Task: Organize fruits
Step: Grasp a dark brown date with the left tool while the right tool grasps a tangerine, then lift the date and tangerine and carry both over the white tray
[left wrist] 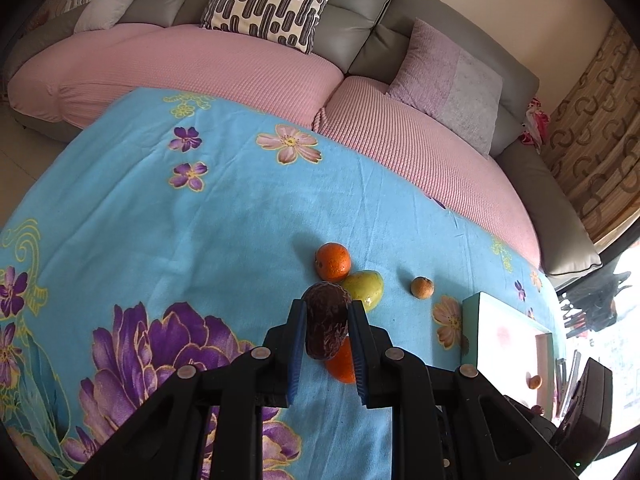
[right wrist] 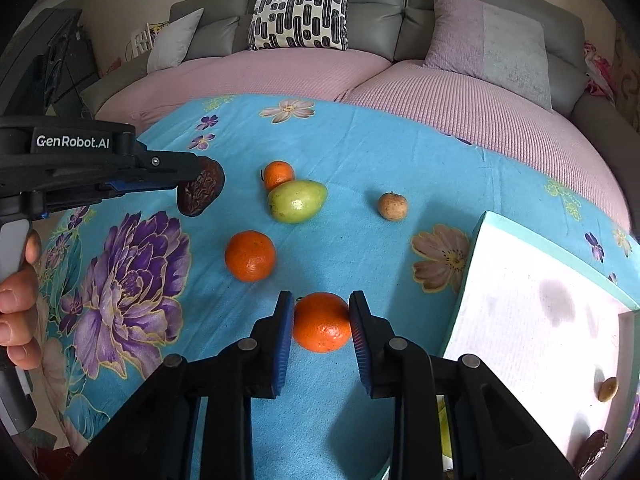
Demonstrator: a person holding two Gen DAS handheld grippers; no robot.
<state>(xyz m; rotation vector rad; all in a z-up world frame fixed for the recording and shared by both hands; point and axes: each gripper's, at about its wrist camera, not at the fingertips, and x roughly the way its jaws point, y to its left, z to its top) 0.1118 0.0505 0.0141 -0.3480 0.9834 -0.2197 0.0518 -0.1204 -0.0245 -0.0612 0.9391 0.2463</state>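
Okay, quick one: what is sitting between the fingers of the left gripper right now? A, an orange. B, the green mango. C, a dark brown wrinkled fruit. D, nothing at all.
C: the left gripper is shut on the dark wrinkled fruit, seen lifted off the blue cloth in the right wrist view, while the green mango lies on the cloth and an orange sits in the right gripper.

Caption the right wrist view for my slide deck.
Right gripper clamps an orange; left gripper holds a dark wrinkled fruit.
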